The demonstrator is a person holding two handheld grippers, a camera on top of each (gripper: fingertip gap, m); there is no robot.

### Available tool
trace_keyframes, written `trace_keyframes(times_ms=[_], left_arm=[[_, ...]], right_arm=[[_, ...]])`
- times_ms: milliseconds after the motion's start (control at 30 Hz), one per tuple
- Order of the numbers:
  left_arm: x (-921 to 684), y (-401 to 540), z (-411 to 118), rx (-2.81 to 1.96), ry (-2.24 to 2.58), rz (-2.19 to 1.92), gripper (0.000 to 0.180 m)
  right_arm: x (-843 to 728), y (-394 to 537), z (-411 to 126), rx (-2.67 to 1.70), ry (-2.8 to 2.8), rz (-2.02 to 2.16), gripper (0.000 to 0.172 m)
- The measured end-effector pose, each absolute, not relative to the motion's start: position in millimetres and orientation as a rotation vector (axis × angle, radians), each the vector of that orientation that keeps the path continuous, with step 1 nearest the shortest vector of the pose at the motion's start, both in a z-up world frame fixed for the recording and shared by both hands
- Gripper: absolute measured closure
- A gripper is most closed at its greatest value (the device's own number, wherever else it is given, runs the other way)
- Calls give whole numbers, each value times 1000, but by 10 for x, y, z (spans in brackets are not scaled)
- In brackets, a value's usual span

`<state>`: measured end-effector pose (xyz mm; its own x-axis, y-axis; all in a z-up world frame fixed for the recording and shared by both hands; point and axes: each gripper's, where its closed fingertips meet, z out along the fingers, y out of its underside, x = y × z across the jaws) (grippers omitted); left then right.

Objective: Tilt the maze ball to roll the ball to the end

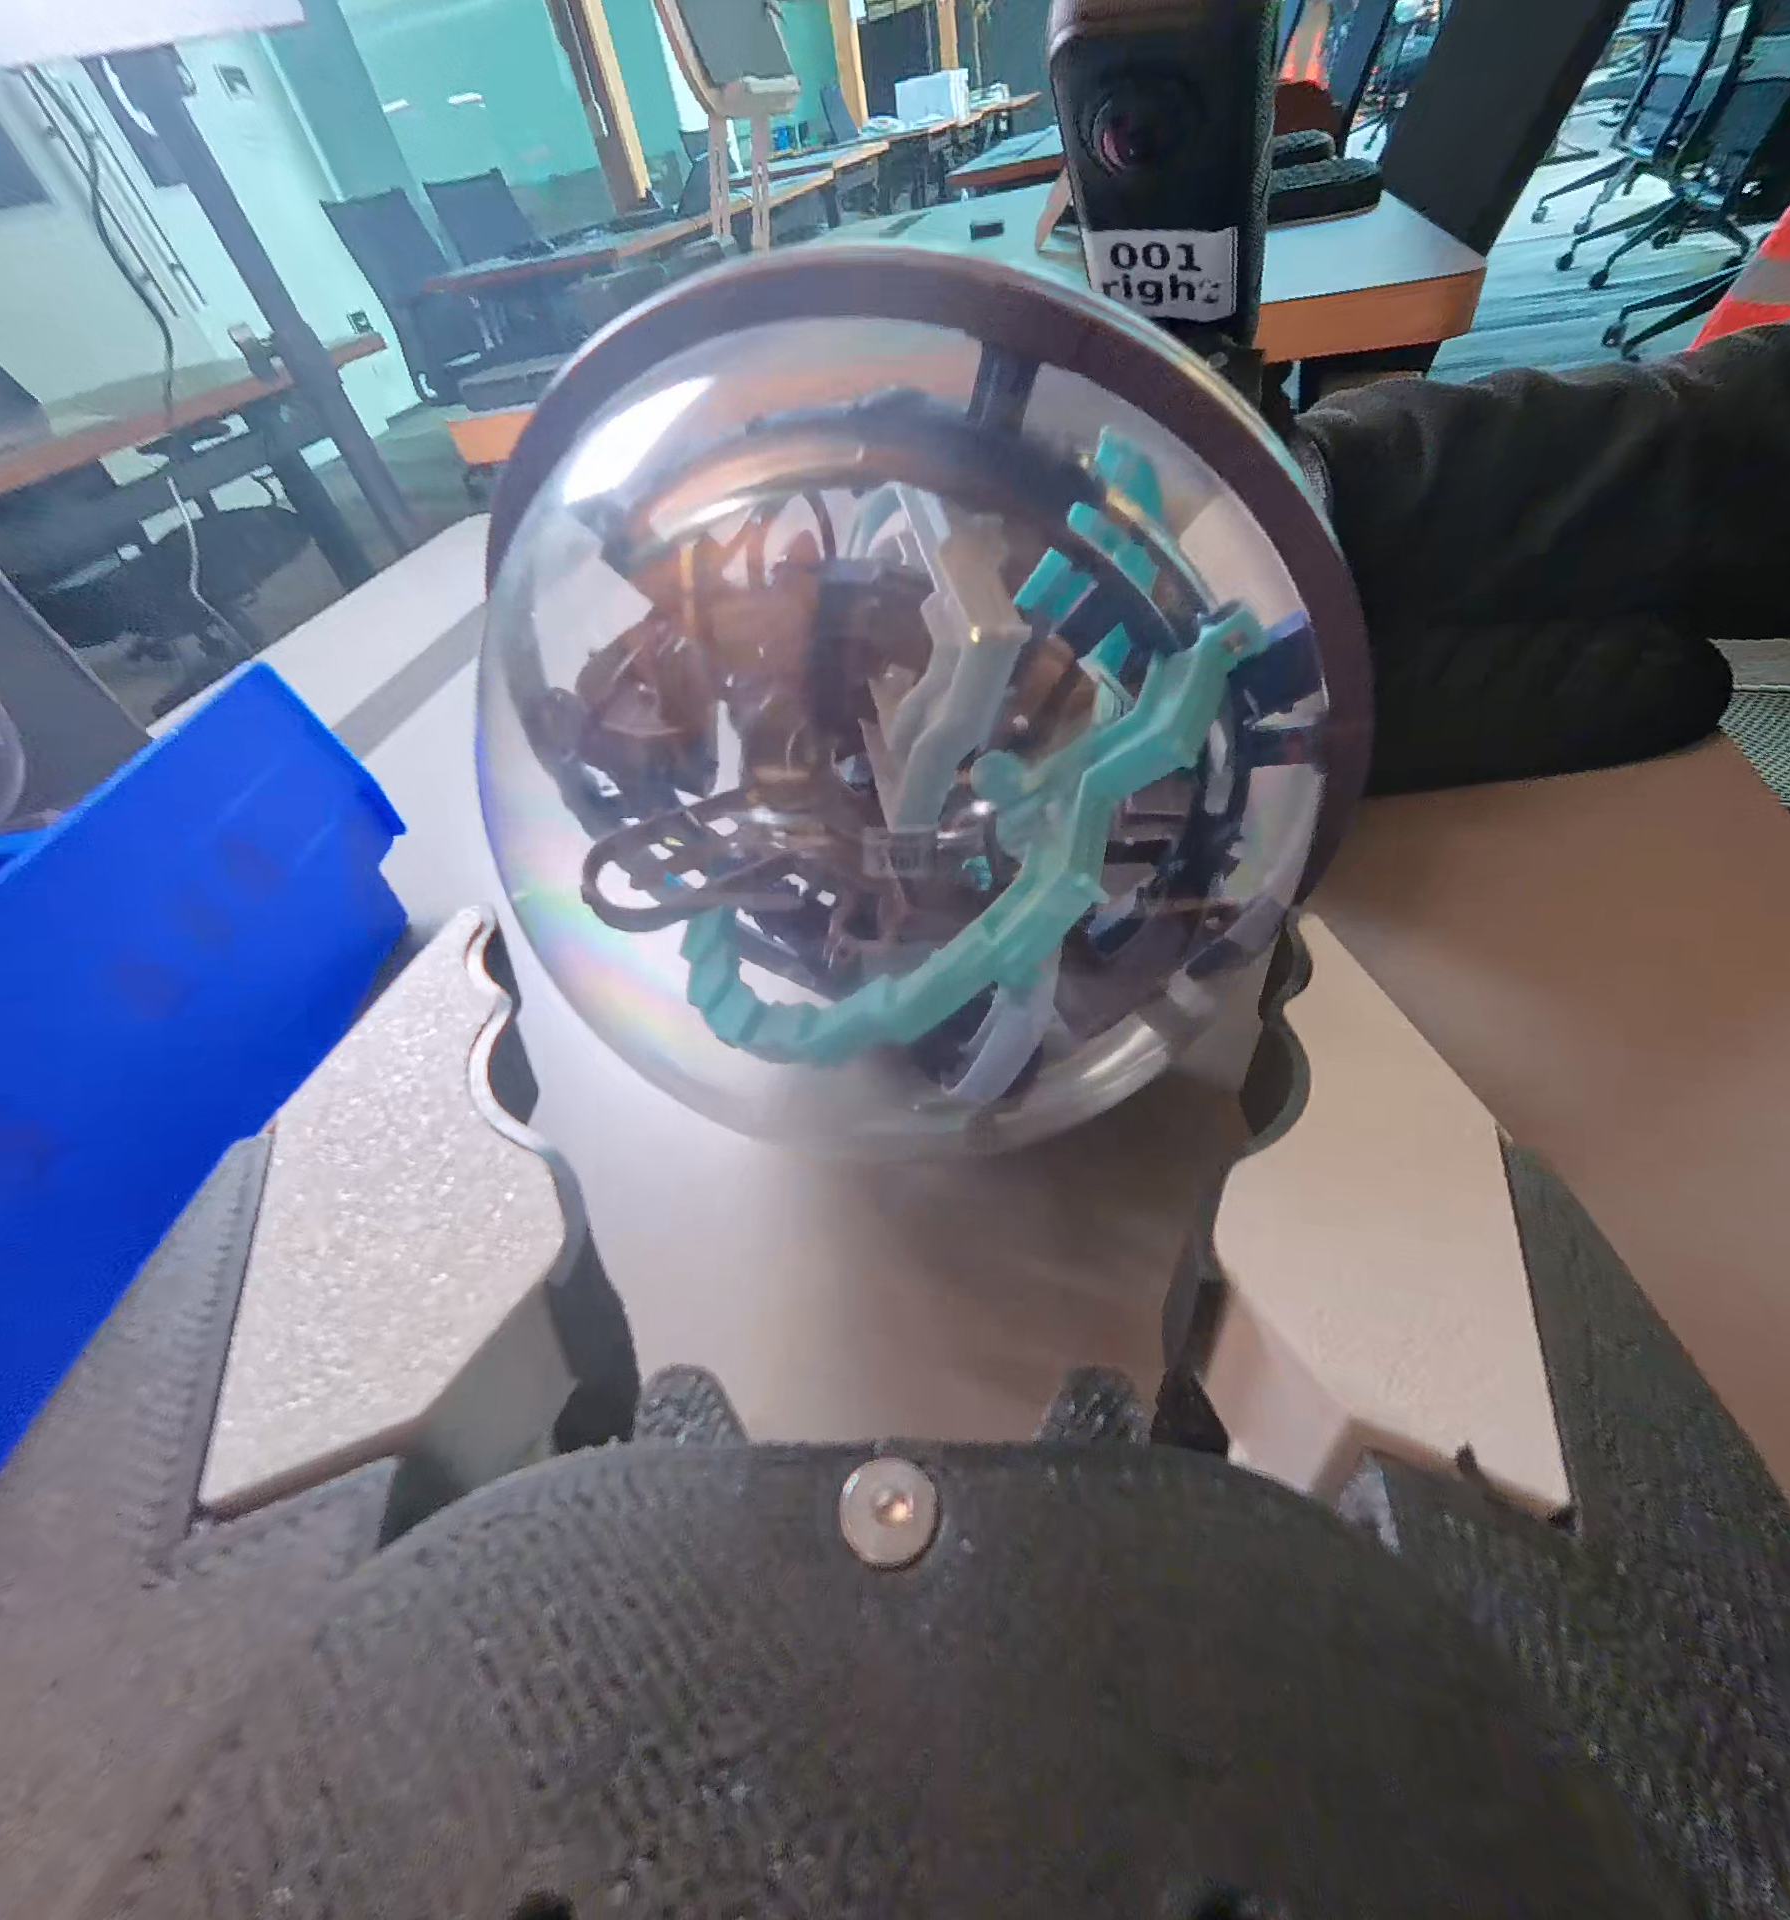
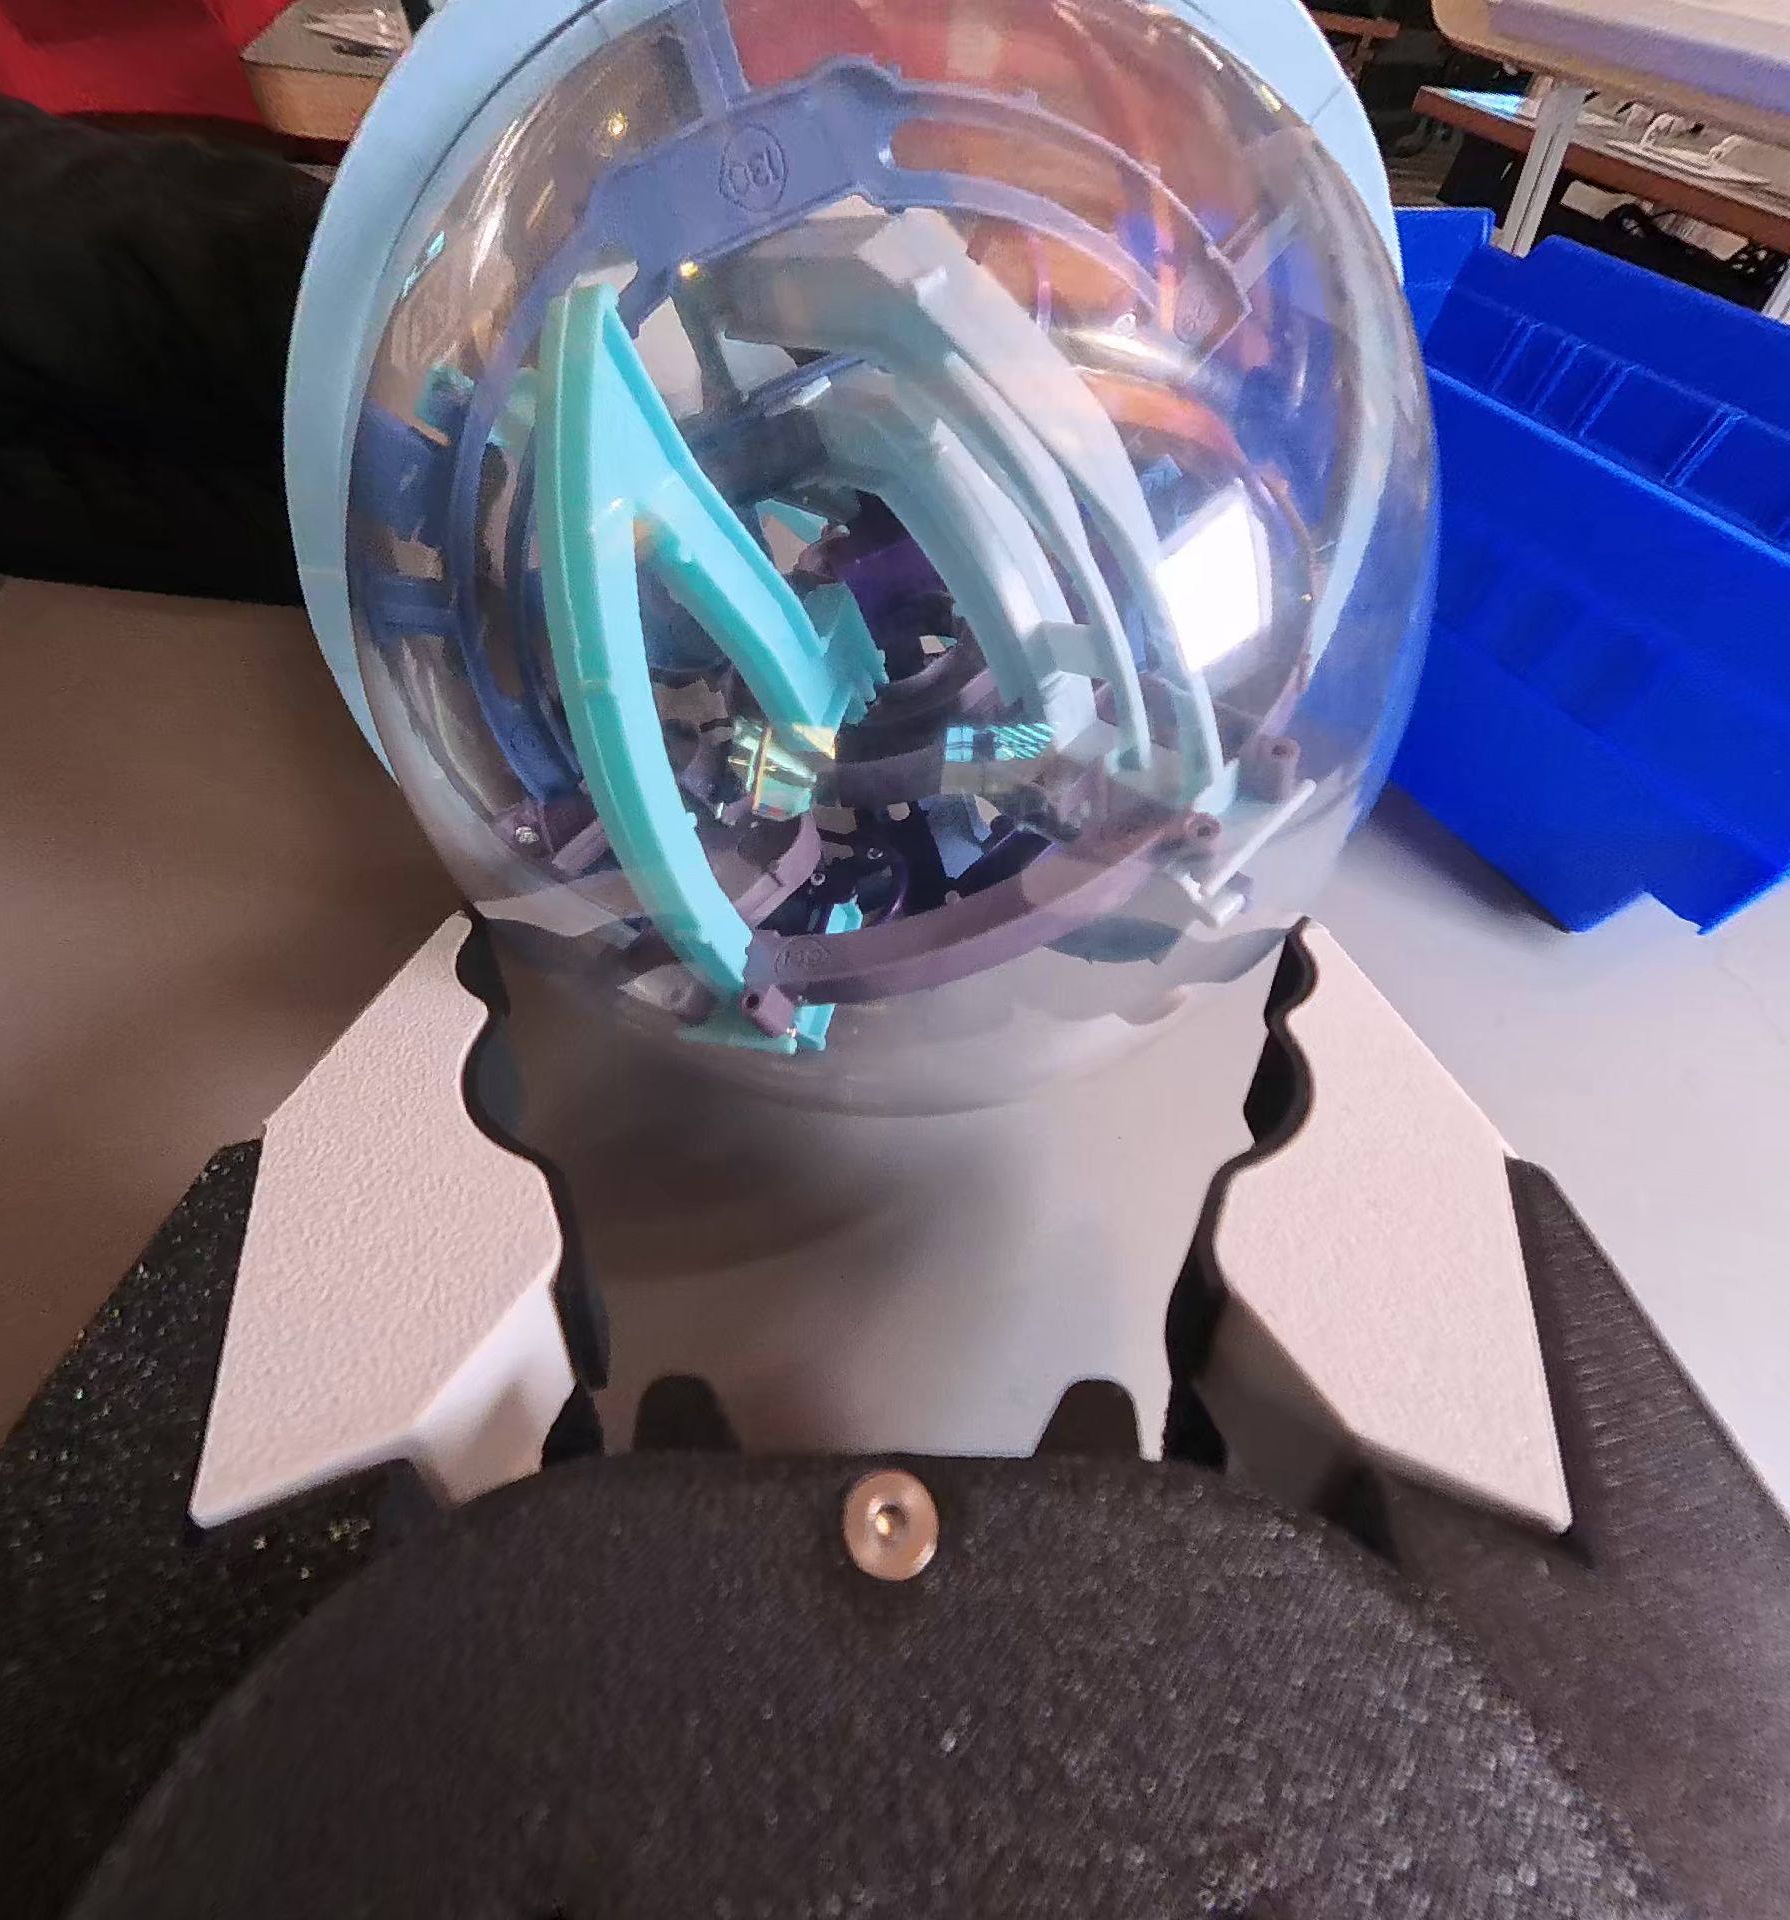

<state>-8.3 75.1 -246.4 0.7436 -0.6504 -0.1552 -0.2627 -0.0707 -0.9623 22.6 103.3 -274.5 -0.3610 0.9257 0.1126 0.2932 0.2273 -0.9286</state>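
Maze ball (image 1: pixel 922 707) sits dead centre in the left wrist view, a clear sphere with teal, brown and pale tracks tangled inside, dark ring around its seam. It is lifted off the beige table (image 1: pixel 1545 987), a soft shadow under it. The left gripper (image 1: pixel 891 997) has its jaws spread wide and clamped on the sphere; left fingertip (image 1: pixel 486 997) at 9 o'clock of the ball's lower half, right fingertip at 3 o'clock, both wavy pads against the shell.

Right wrist view: same maze ball (image 2: pixel 860 582) fills the upper middle, pale blue seam ring on its 9 o'clock side. The right gripper (image 2: pixel 886 997) is likewise spread wide and pressed on the sphere, pads (image 2: pixel 486 997) meeting the shell at roughly 8 and 4 o'clock.

So both tools grip the ball from opposite sides (the right tool's camera housing (image 1: pixel 1156 156) pokes up behind the ball at 1 o'clock in the left view, a black-gloved hand (image 1: pixel 1556 582) at 3 o'clock).

Blue bin (image 1: pixel 143 987) lies at 9 o'clock in the left view, just beside the left finger; in the right view it is at 2 o'clock on the table.

The small ball inside the maze: cannot tell where it is.
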Motion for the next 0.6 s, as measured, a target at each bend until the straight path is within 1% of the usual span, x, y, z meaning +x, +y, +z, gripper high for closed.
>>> trace_keyframes(times_ms=[600], left_arm=[[-58,754,-2489,-1627,828,-205,43]], right_arm=[[222,1063,-2809,-1099,-1827,1045,32]])
